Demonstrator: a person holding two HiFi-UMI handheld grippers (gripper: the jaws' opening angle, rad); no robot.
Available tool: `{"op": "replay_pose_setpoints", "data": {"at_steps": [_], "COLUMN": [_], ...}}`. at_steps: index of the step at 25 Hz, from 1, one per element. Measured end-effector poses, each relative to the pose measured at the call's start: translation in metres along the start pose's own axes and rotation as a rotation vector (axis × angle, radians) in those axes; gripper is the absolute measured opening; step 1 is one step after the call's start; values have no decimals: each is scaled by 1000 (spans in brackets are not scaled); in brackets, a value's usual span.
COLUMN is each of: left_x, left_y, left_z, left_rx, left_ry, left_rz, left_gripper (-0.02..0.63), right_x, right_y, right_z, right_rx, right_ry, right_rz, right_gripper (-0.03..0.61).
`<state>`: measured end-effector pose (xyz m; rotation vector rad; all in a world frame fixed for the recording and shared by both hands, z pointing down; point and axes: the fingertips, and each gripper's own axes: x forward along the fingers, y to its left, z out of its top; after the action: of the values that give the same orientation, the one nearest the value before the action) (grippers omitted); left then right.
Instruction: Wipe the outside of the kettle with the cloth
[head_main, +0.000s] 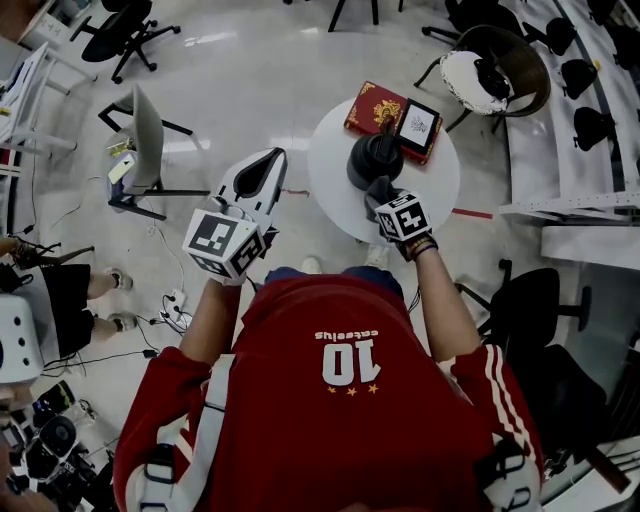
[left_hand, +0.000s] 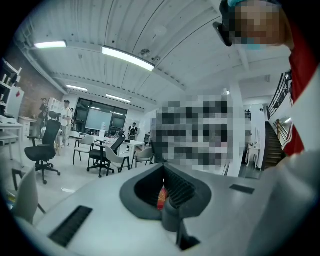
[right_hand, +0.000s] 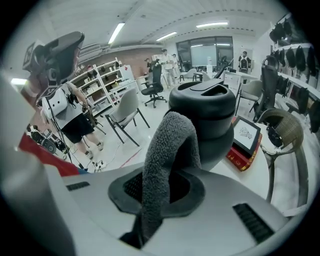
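One cloth (right_hand: 166, 145) | pinched by right hand-held gripper (right_hand: 156, 189); one kettle (right_hand: 206, 107)

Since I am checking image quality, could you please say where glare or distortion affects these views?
Head view: glare on the glossy pale floor. Left gripper view: fisheye curves the white ribbed ceiling, corners black. Right gripper view: grey fleecy cloth and black kettle look sharp.

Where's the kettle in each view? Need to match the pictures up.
Head view: kettle upper centre, on the round white table.
Left gripper view: not in it; only ceiling and office show.
Right gripper view: top centre, right behind the grey cloth.
Shared landmark: the red book beside the kettle.
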<state>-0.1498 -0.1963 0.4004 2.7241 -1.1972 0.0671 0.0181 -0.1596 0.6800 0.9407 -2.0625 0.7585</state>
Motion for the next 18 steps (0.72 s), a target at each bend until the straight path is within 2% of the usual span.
{"op": "replay_pose_setpoints", "data": {"at_steps": [6, 12, 18], "left_x": [-9, -17, -24], "left_y": [17, 36, 53], "left_z": [0, 0, 0], "left_rx": [2, -4, -8], "left_ry": [-4, -10, -25], "left_rz": [-12, -13, 3], "left_gripper": [8, 8, 8], "right_x": [14, 26, 37], "right_y": [16, 26, 33], "right_z": [6, 25, 43], "right_rx": [34, 178, 203], "right_ry": [1, -46, -69], "right_rz": [5, 24, 17], "right_gripper": [49, 49, 49]}}
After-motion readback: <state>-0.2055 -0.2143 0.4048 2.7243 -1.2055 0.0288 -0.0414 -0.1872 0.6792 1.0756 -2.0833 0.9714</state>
